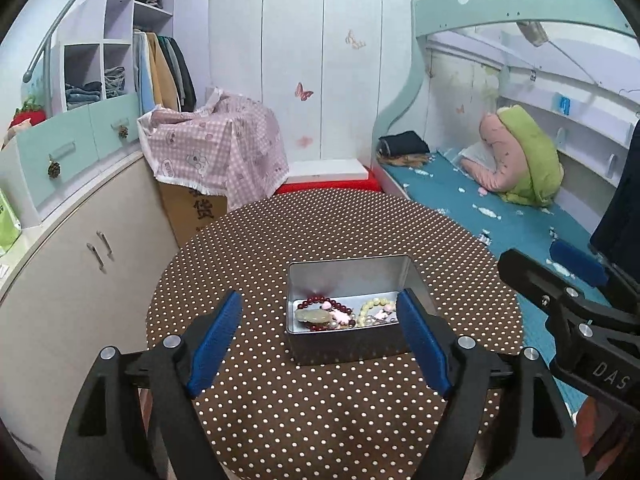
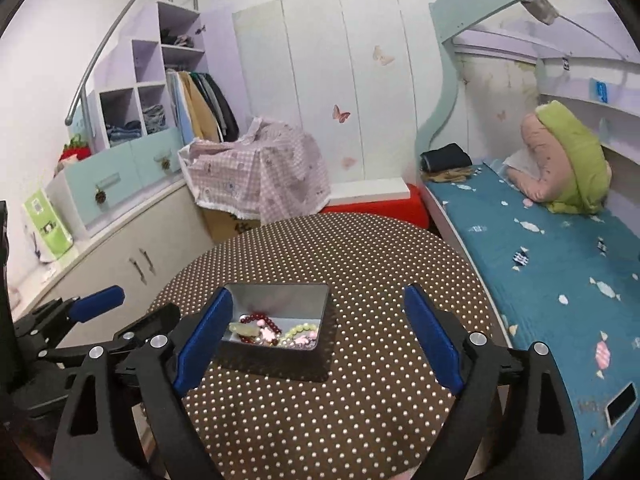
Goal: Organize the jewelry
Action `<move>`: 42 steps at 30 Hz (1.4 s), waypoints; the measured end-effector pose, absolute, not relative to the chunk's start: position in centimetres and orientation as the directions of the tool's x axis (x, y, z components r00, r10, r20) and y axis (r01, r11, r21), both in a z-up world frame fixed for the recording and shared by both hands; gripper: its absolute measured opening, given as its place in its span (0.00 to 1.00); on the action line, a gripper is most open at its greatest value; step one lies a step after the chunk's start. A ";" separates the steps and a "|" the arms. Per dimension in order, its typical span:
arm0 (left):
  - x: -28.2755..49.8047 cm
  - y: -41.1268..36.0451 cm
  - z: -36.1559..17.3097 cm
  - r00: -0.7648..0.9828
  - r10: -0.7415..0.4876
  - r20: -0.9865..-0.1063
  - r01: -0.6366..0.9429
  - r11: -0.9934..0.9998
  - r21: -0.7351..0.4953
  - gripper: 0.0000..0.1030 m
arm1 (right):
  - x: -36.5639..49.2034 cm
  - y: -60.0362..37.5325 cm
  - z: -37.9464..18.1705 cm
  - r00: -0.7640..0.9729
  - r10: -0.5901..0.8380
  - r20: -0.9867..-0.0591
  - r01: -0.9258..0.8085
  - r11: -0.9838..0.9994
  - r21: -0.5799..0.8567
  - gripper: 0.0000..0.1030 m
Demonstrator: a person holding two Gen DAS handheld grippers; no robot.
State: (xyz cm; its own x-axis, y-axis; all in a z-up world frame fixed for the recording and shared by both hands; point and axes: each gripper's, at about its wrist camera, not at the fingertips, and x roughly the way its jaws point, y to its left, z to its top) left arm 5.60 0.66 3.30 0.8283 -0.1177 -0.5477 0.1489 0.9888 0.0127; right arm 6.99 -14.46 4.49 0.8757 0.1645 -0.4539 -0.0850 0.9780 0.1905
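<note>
An open metal tin (image 1: 347, 278) stands on a round table covered in brown polka-dot cloth (image 1: 320, 224). Inside lie a dark red bead bracelet (image 1: 320, 301), a pale green pendant (image 1: 312, 315), pink charms and a pale yellow bead bracelet (image 1: 374, 305). My left gripper (image 1: 319, 300) is open in front of the tin, nothing between its blue pads. My right gripper (image 2: 318, 294) is open too, to the right of the tin (image 2: 276, 296), and holds nothing. Each gripper shows at the edge of the other's view.
A bed with a blue sheet (image 2: 540, 248) runs along the right of the table. A white cabinet (image 1: 80, 264) stands to the left. Behind the table are a cardboard box under a pink checked cloth (image 1: 216, 148) and a red stool (image 1: 328, 186).
</note>
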 end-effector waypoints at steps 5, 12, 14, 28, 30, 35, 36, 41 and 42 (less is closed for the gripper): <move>4.4 0.9 3.5 0.852 -0.098 -0.514 0.121 0.993 0.012 0.81 | 5.3 -14.2 4.2 0.888 0.134 -0.441 -0.069 0.985 0.161 0.82; 3.4 1.4 3.2 0.853 -0.097 -0.512 0.116 0.993 0.004 0.81 | 4.2 -13.8 4.0 0.895 0.119 -0.429 -0.062 0.988 0.145 0.82; 3.2 1.6 3.0 0.852 -0.093 -0.515 0.110 0.994 0.004 0.82 | 3.8 -13.6 4.0 0.898 0.111 -0.425 -0.059 0.989 0.134 0.82; 2.5 2.2 2.7 0.849 -0.070 -0.524 0.083 0.997 0.001 0.82 | 3.3 -12.6 4.0 0.904 0.090 -0.417 -0.053 0.994 0.100 0.82; 2.4 2.1 2.7 0.854 -0.047 -0.518 0.069 0.997 0.025 0.82 | 3.3 -12.4 4.0 0.902 0.098 -0.419 -0.058 0.993 0.107 0.82; 2.6 2.1 2.6 0.850 -0.046 -0.524 0.070 0.997 0.025 0.82 | 3.5 -12.4 3.8 0.899 0.094 -0.427 -0.052 0.993 0.107 0.82; 2.6 2.1 2.6 0.849 -0.048 -0.527 0.071 0.997 0.024 0.82 | 3.6 -12.5 3.7 0.898 0.095 -0.430 -0.053 0.993 0.108 0.82; 2.9 2.0 2.5 0.844 -0.025 -0.535 0.056 0.998 0.041 0.82 | 3.8 -12.4 3.5 0.895 0.084 -0.438 -0.052 0.995 0.084 0.82; 2.9 2.0 2.5 0.845 -0.022 -0.535 0.053 0.998 0.043 0.82 | 3.9 -12.4 3.4 0.894 0.084 -0.440 -0.052 0.995 0.084 0.82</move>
State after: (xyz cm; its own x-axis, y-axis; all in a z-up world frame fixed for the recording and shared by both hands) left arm 2.86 2.01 2.50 0.8447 -0.0219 -0.5348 0.0532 0.9977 0.0431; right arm 3.88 -12.43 3.41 0.8940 0.0842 -0.4400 -0.0524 0.9951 0.0839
